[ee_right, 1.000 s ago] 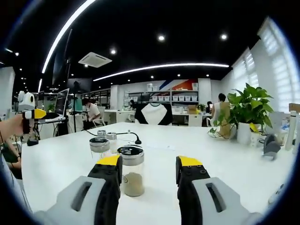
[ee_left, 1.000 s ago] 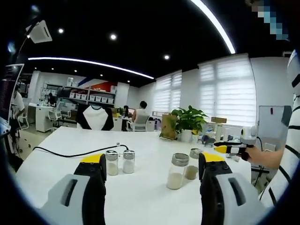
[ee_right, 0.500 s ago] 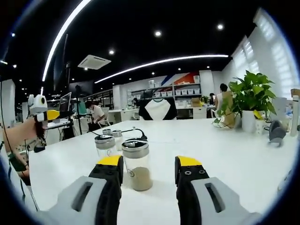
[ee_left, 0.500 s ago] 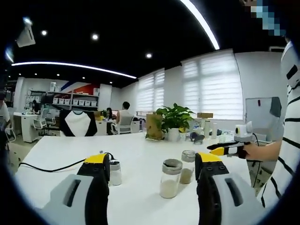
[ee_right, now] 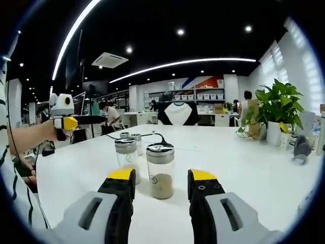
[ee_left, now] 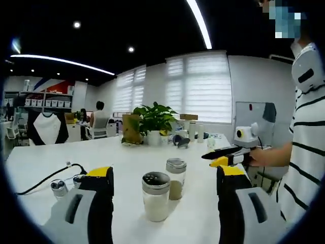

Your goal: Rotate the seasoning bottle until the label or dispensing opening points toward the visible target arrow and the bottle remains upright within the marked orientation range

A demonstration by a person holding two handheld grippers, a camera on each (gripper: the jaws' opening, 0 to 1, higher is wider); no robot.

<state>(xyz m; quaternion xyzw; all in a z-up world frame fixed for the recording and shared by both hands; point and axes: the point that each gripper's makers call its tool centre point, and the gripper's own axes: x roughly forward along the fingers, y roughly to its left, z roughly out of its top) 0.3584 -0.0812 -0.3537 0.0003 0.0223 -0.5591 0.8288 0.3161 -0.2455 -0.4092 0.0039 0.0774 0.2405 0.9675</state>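
Two glass seasoning bottles with metal shaker lids stand upright on the white table (ee_left: 127, 157). One holds white powder (ee_left: 155, 196) (ee_right: 126, 158). The other holds brown powder (ee_left: 175, 178) (ee_right: 160, 171). My left gripper (ee_left: 165, 173) is open, and the white-powder bottle stands just ahead between its yellow-tipped jaws. My right gripper (ee_right: 161, 175) is open too, with the brown-powder bottle a little beyond its tips, untouched. A hand holds the right gripper (ee_left: 227, 155) at the right of the left gripper view. The left gripper (ee_right: 63, 114) shows at the left of the right gripper view.
Two small shakers (ee_left: 59, 187) (ee_right: 130, 138) and a black cable (ee_left: 45, 179) lie on the table. A potted plant (ee_left: 155, 120) (ee_right: 277, 109) and small items stand at the far edge. A person in a striped shirt (ee_left: 304, 152) is at the right.
Both cameras have moved. The left gripper view has swung right and closer, so the two bottles now sit between its jaws. The right gripper has come nearer the brown-powder bottle.
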